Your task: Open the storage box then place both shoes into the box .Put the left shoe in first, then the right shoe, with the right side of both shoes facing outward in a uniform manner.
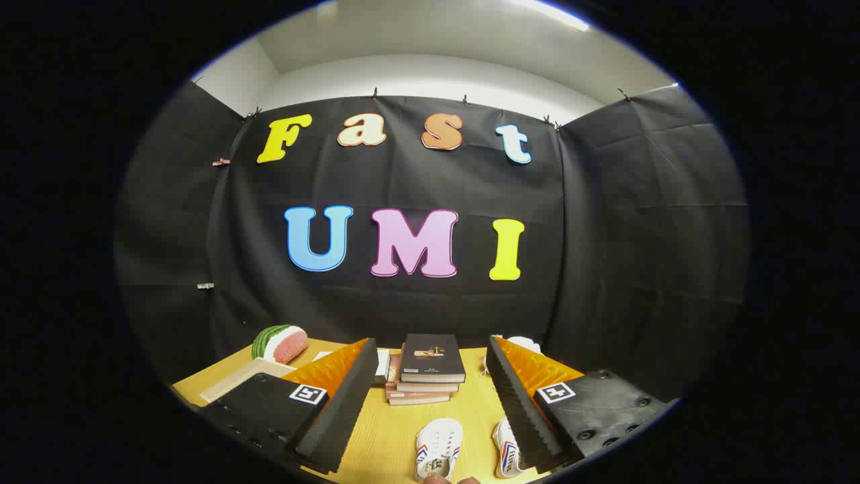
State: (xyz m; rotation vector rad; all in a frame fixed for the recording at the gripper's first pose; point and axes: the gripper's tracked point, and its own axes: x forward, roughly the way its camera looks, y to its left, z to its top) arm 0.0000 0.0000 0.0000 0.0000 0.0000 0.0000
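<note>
White shoes [438, 456] and [508, 456] both sit loose on the wooden table [390, 437] between the spread, empty fingers of the gripper [430, 403], storage box unidentified, so I'd judge nothing done yet.

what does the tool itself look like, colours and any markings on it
The tool has two wedge-shaped fingers faced with black ribbed foam pads on their inner sides. Their outer sides are orange. Each finger sits on a black block carrying a square black-and-white marker tag, and the right block shows several round screw holes. No cables are visible.
</note>
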